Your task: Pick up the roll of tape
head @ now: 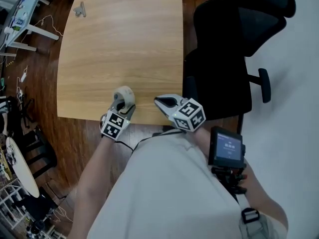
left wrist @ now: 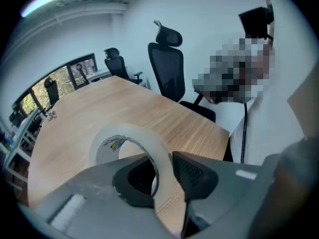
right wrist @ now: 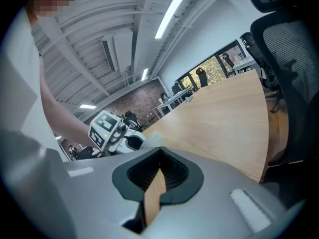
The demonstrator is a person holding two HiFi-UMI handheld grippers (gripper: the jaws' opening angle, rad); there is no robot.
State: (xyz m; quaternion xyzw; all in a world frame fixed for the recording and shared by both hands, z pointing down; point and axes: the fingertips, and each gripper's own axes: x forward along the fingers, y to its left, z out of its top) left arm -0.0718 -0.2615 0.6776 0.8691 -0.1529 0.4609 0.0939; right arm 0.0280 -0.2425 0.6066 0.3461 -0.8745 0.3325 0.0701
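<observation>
Closest in, my left claw (left wrist: 164, 169) is clamped on the tape (left wrist: 147, 142): one pad sits inside the core, the other presses the outer wall, and the band of the roll is pinched between them. The roll stands on edge in the grip, its open ring facing sideways, and from the head view it looks to be clear of the table (head: 124, 44), right over the near edge. So the pick looks all but made.

Here's my worry. I'm holding one thin stretch of wall, and that outer face is slick, so the roll could swing about the pads or slide out if I tilt or jerk the wrist. It's also seated near the tips, not deep in the throat, so any easing of the squeeze lets it go. And a drop here would be bad: at this edge it may roll off toward the floor by my legs.

Just beside it, my right claw (head: 162, 101) hangs empty, jaws drawn together with only a sliver of table showing through them. It's near the roll but apart from it; a careless sweep to the left could knock the tape loose.

Farther out, the tabletop runs bare to a small metal thing (head: 79, 9) at the far left corner; I can't tell what it is. A black chair (head: 224, 49) stands off the right side.
</observation>
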